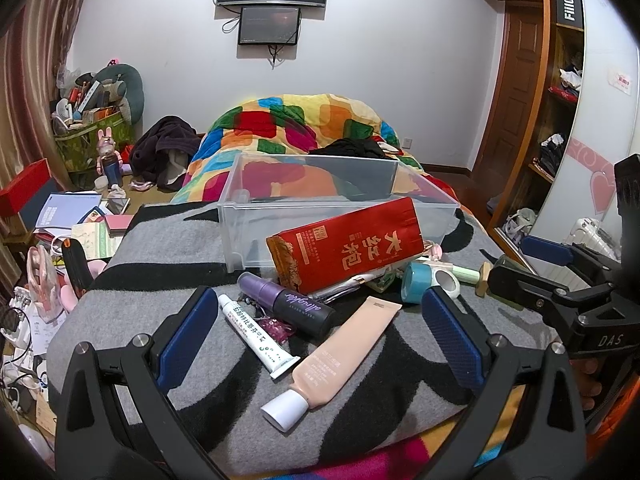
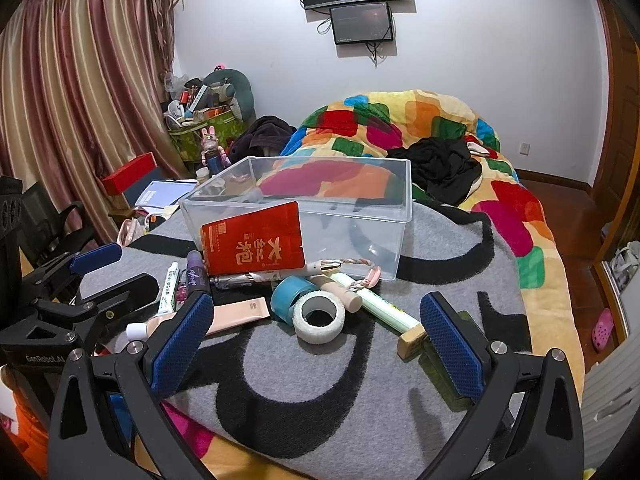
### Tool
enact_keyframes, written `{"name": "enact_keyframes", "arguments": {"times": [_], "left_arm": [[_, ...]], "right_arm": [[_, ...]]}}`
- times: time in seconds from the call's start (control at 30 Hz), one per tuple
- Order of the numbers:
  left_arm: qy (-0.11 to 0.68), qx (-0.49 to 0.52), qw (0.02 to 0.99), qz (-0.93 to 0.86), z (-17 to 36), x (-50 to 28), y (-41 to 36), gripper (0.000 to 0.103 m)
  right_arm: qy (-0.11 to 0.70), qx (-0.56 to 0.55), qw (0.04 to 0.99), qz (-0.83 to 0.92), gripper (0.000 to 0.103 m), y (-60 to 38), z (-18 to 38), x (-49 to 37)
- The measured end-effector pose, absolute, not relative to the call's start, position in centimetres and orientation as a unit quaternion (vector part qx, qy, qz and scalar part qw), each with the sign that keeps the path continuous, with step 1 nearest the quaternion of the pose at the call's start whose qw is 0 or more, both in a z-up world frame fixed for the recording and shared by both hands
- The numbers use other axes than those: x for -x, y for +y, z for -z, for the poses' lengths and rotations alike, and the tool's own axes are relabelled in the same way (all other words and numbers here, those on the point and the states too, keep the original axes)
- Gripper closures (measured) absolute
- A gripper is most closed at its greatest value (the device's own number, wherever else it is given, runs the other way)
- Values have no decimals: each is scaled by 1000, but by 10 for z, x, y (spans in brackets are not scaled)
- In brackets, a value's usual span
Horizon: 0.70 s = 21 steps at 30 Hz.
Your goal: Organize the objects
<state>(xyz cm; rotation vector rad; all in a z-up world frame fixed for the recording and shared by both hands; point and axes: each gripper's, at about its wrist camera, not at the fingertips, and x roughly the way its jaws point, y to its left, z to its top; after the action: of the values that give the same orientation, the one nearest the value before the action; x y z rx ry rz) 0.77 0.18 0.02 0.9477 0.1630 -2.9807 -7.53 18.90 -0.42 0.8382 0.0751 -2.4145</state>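
Note:
A clear plastic bin (image 1: 240, 216) (image 2: 400, 200) stands on a grey and black blanket (image 1: 168, 248) on the bed. A red tea packet (image 1: 352, 244) (image 2: 252, 244) leans against its front. Before it lie a purple spray bottle (image 1: 288, 304), a white tube (image 1: 256, 332), a beige tube (image 1: 344, 352) (image 2: 236, 312), a blue tape roll (image 2: 288, 292), a white tape roll (image 2: 320, 318) and a green stick (image 2: 384, 308). My left gripper (image 1: 320, 336) is open above the tubes. My right gripper (image 2: 316, 340) is open around the white tape roll's near side.
A colourful quilt (image 2: 512, 208) with dark clothes (image 2: 444, 164) lies behind the bin. The floor on the left holds books, boxes and a green basket (image 1: 92, 136). A wardrobe (image 1: 560, 120) stands on the right. Curtains (image 2: 80, 100) hang on the left.

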Motion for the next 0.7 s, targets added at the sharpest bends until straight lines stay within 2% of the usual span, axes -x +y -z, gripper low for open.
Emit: {"name": "enact_keyframes", "arguments": {"times": [0.7], "left_arm": [[64, -312, 9, 948, 3, -8, -8, 1]], "right_arm": [[25, -312, 280, 908, 0, 196, 3, 76]]}}
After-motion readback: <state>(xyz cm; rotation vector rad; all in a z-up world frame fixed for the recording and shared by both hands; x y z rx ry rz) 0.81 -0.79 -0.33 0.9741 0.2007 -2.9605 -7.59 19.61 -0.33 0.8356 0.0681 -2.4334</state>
